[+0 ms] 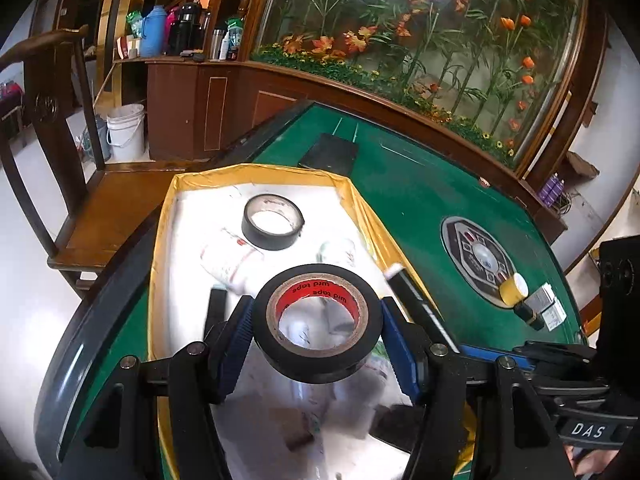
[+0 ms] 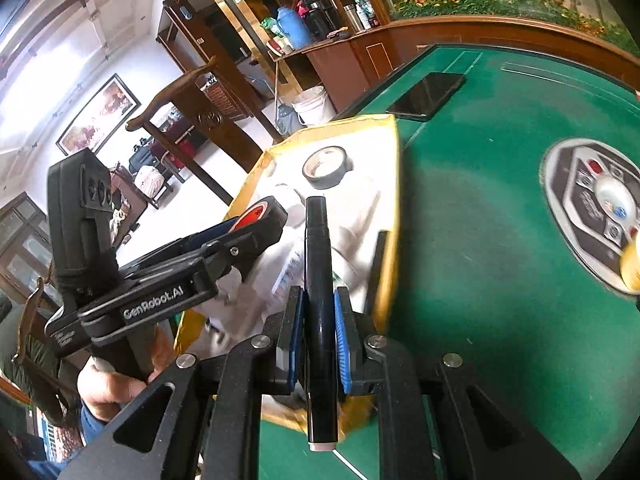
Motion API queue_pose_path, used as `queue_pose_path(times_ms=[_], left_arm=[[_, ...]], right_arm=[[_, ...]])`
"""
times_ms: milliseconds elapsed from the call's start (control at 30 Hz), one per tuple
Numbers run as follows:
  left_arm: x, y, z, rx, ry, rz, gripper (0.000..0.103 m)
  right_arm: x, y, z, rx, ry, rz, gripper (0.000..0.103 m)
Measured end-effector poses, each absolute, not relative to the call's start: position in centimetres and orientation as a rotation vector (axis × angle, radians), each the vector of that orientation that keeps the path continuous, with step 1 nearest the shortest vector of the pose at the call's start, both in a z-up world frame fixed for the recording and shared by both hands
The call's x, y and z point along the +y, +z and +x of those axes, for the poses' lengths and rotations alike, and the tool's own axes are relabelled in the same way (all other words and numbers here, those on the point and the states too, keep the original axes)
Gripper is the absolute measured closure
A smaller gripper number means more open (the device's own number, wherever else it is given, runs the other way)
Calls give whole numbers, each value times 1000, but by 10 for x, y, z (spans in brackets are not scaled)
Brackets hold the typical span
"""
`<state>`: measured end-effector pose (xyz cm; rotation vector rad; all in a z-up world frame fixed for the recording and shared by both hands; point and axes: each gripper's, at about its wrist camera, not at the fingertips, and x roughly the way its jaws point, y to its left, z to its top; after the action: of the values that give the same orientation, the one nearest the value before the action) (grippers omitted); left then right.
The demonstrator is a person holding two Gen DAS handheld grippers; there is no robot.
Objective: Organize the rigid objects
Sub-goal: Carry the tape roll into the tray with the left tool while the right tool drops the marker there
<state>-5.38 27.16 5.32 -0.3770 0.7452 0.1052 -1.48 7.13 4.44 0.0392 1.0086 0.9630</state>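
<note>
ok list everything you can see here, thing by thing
tape roll, held: 1, black with red core, between the left gripper's pads above the box
tape roll, loose: 1, black, lying flat inside the box
marker: 1, black, clamped in the right gripper over the box edge
box: 1, yellow rim, white lining, on the table's left part
table: 1, green felt
phone: 1, black, flat on the table beyond the box
bottle: 1, yellow, by the table's centre panel
chair: 1, dark wood, left of the table
bucket: 1, white, on the floor
left gripper: 1, black, blue pads
right gripper: 1, black, blue pads
hand: 1, gripping the left gripper's handle
</note>
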Motion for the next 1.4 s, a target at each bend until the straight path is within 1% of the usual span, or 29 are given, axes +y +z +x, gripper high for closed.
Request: queue_pose_path(times_ms=[133,400,567,1133,1300,1400], left_arm=[[290,50,-40,761,108,-428,37],[304,41,-29,776,115,-469,37],[306,38,-31,779,107,-478,37],[309,34,-32,797,103,-477,37],[305,37,-33,791,102,-468,36],[303,38,-33,788,104,-465,33]], right_arm=[[99,47,-6,1003,929,20,89],[130,33,25,1038,836,9,89],[136,26,29,1049,824,3,89],[136,25,26,1043,840,16,88],[135,25,26,1048,846,31,88],[133,25,25,1050,853,39,87]])
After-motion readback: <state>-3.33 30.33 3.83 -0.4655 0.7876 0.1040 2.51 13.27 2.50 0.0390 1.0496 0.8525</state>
